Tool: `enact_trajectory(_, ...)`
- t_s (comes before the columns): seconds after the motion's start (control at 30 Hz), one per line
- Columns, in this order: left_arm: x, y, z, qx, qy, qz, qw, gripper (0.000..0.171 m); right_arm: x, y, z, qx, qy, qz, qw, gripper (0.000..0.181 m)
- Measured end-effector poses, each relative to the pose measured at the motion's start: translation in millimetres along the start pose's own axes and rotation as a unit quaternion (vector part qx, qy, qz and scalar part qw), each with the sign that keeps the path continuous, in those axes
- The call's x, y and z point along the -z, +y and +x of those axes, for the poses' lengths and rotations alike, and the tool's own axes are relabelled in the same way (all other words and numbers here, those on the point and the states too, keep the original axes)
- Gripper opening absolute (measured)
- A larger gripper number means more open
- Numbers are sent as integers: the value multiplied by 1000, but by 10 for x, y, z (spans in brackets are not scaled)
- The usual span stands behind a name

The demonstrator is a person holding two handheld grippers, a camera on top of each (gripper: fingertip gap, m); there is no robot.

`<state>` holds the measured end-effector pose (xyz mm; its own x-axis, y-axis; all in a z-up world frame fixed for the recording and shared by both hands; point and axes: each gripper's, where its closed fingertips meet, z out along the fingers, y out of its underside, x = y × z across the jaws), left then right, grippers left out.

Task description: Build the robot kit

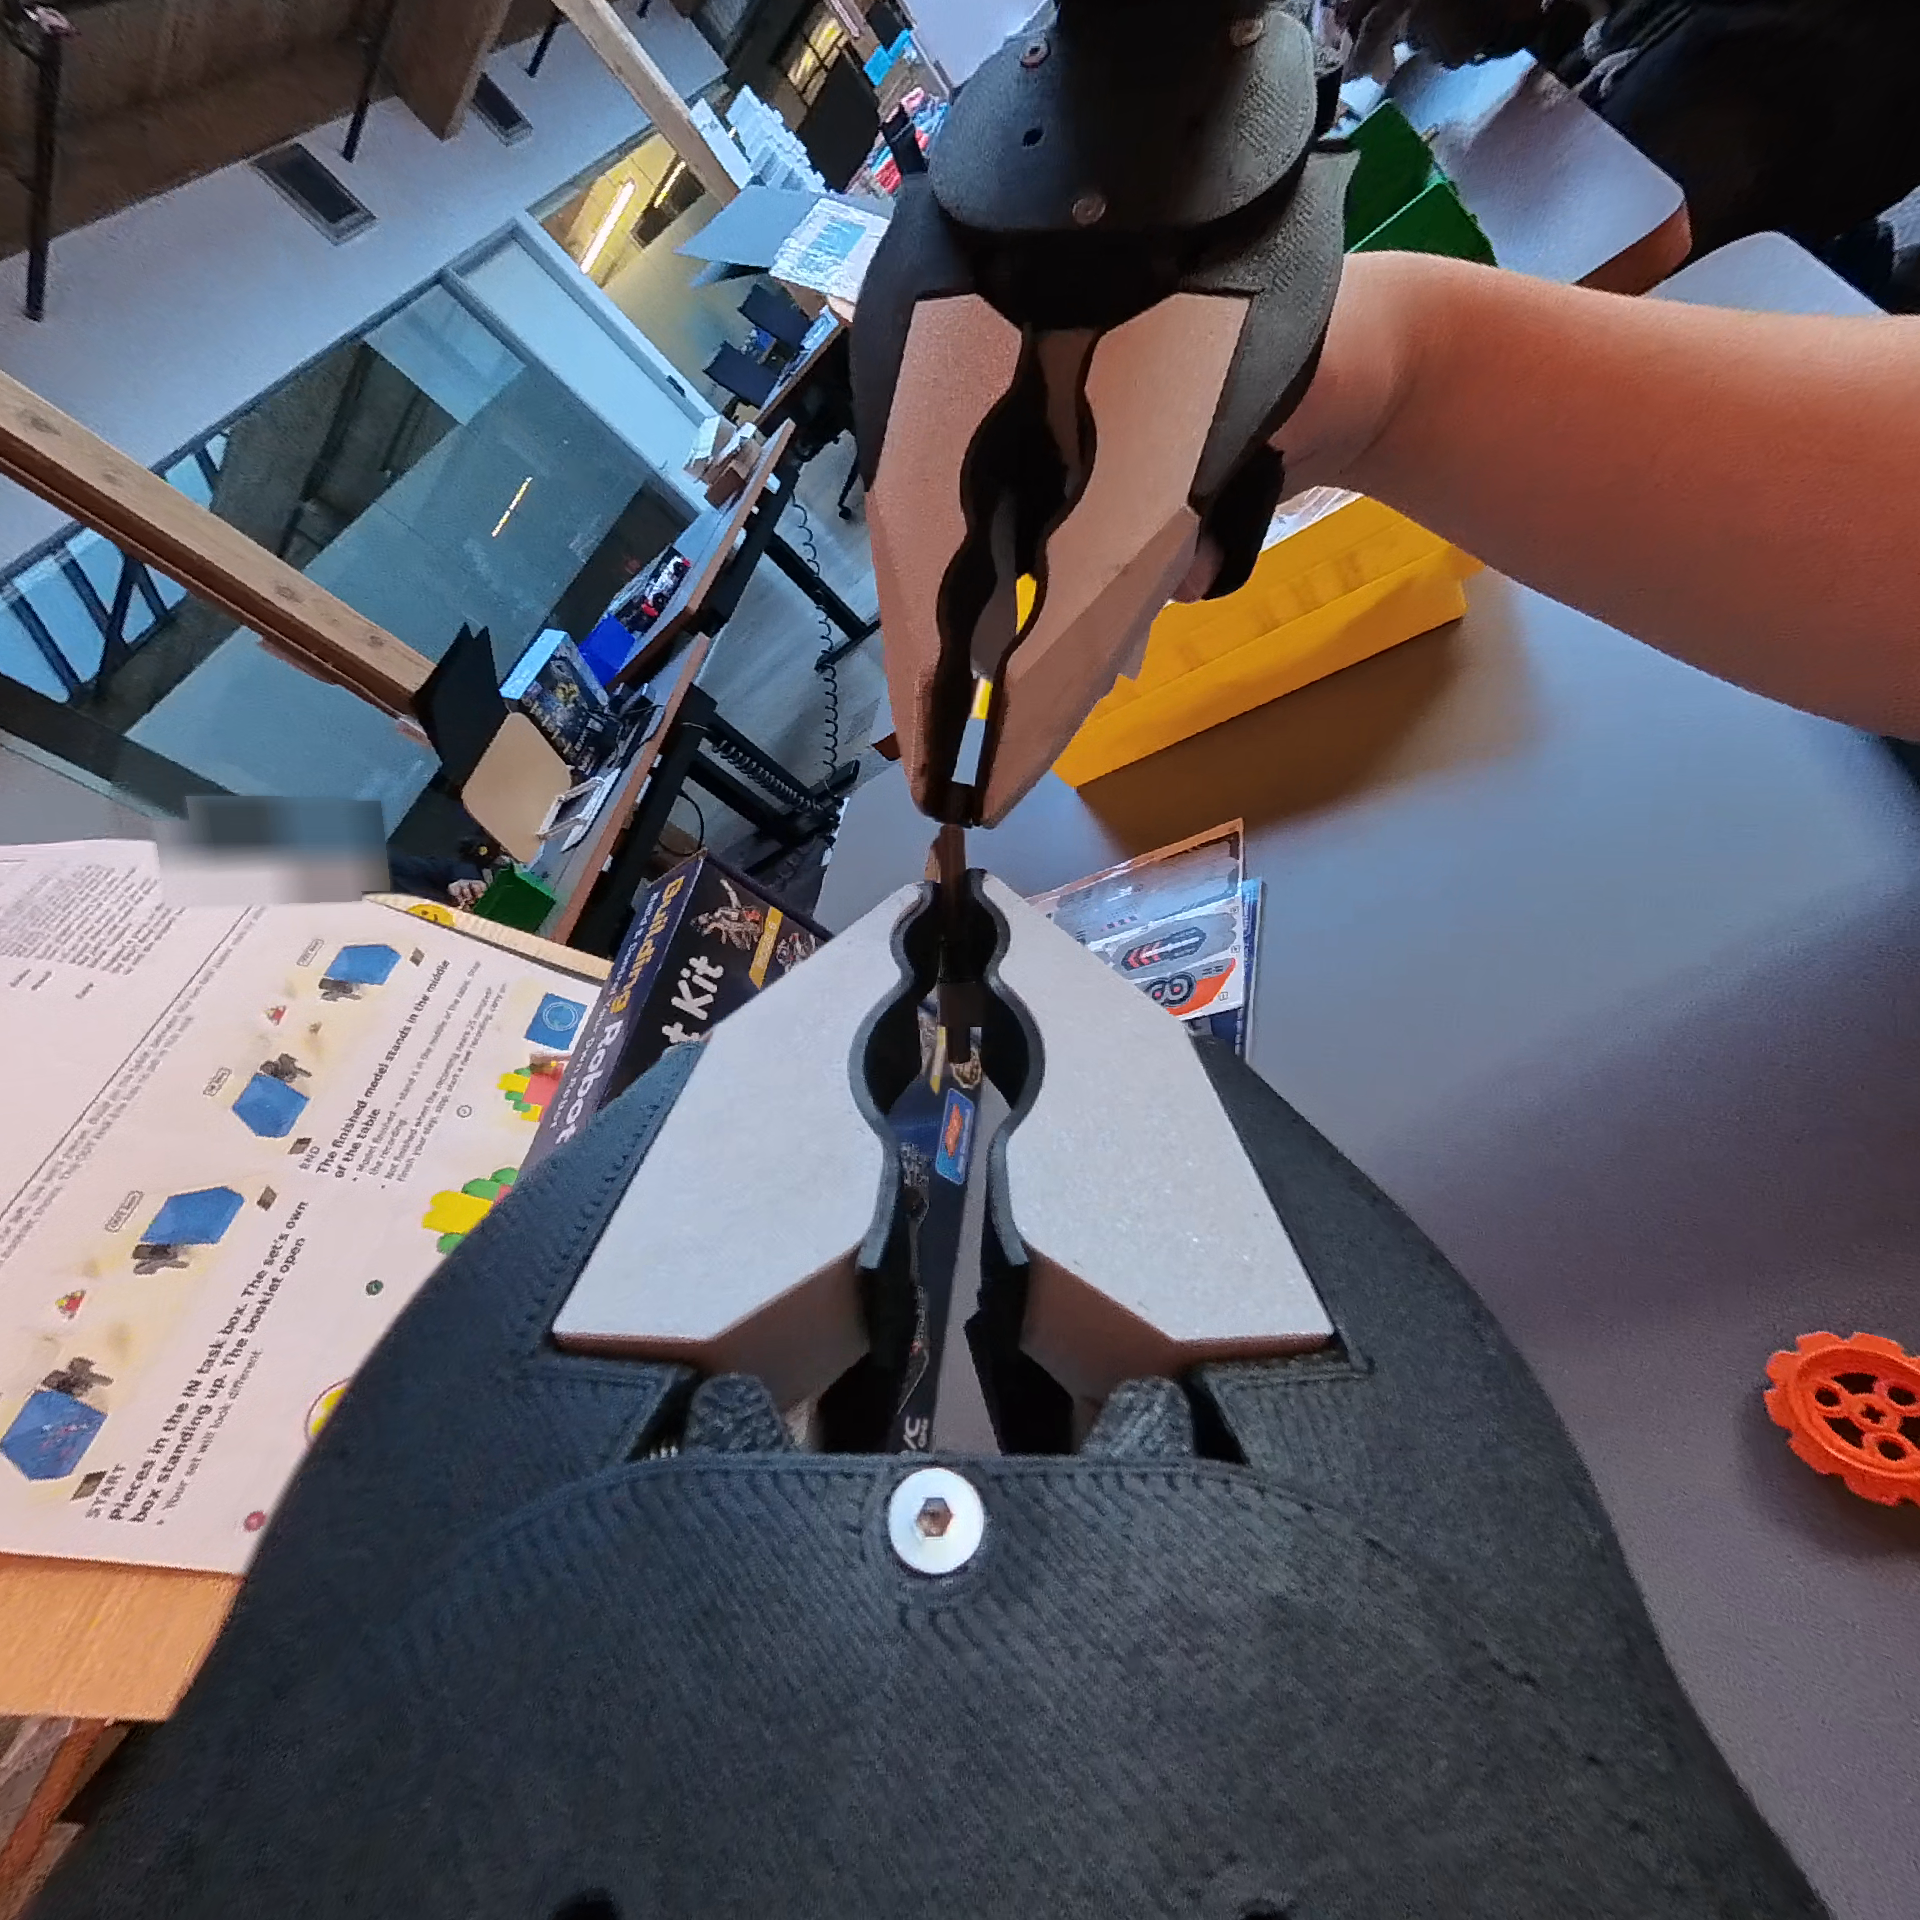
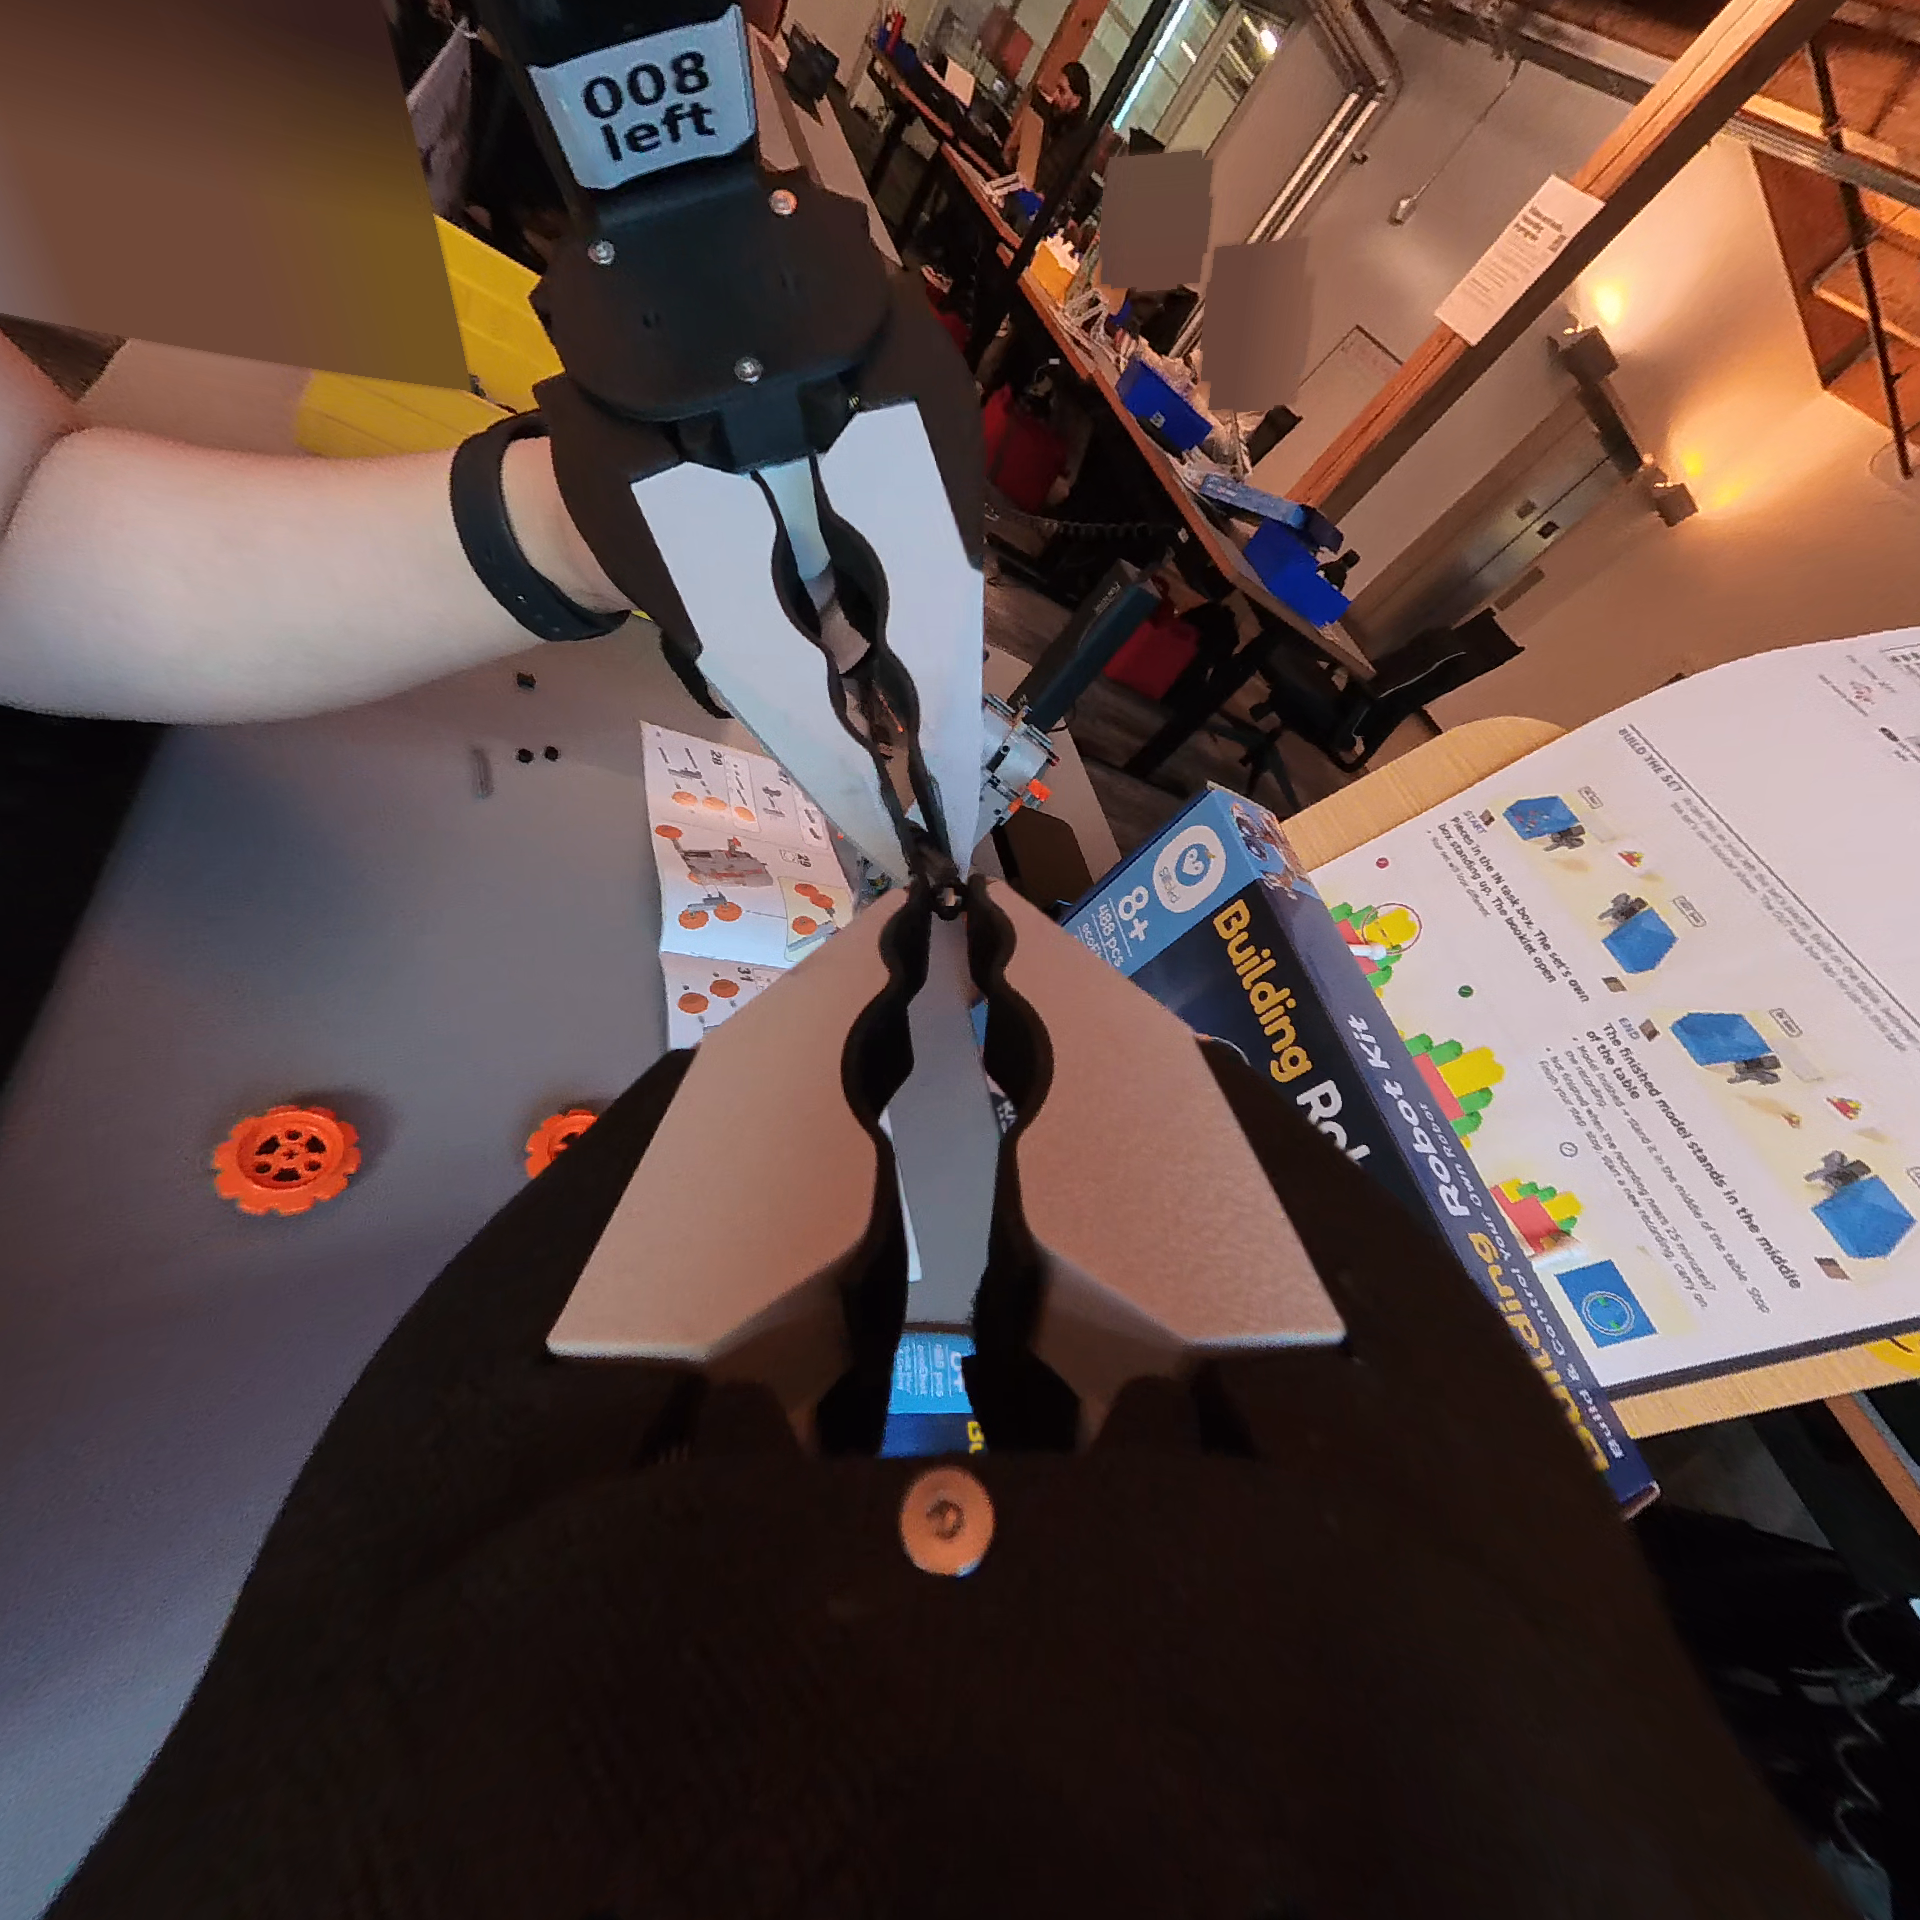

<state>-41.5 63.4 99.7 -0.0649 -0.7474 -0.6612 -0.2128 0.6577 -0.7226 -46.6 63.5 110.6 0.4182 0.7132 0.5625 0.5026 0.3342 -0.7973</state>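
Observation:
My two grippers meet tip to tip above the grey table (image 1: pixel 1558 935). In the left wrist view my left gripper (image 1: pixel 948 906) is shut on a thin dark rod (image 1: pixel 948 862) that runs back between its fingers. The right gripper (image 1: pixel 951 816) comes in from above and is shut on the rod's other end. In the right wrist view my right gripper (image 2: pixel 940 902) and the left gripper (image 2: pixel 920 857) pinch a small dark piece (image 2: pixel 943 891) between their tips. How far the rod reaches inside each grip is hidden.
Orange gears (image 2: pixel 286 1155) (image 2: pixel 561 1132) (image 1: pixel 1855 1418) lie on the table. A dark blue kit box (image 2: pixel 1309 1091) and a printed instruction sheet (image 2: pixel 1662 987) are on one side. An open booklet (image 2: pixel 727 852), a small grey model (image 2: pixel 1013 764) and a yellow bin (image 1: pixel 1299 634) lie beyond. Both grippers' tips are close together, under 4 cm apart.

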Motion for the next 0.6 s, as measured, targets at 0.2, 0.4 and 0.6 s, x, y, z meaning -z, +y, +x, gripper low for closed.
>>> enact_trajectory(0.2,-33,-24,112,32,37,-5,999,0,-31,-5,-152,-6,-40,-3,999,7)
enact_trajectory(0.4,-38,-16,100,36,35,-9,999,0,88,-41,-48,-7,-3,-3,1000,6)
enact_trajectory(0.6,-16,-60,129,42,49,5,998,0,44,32,-72,-10,-9,-24,1000,6)
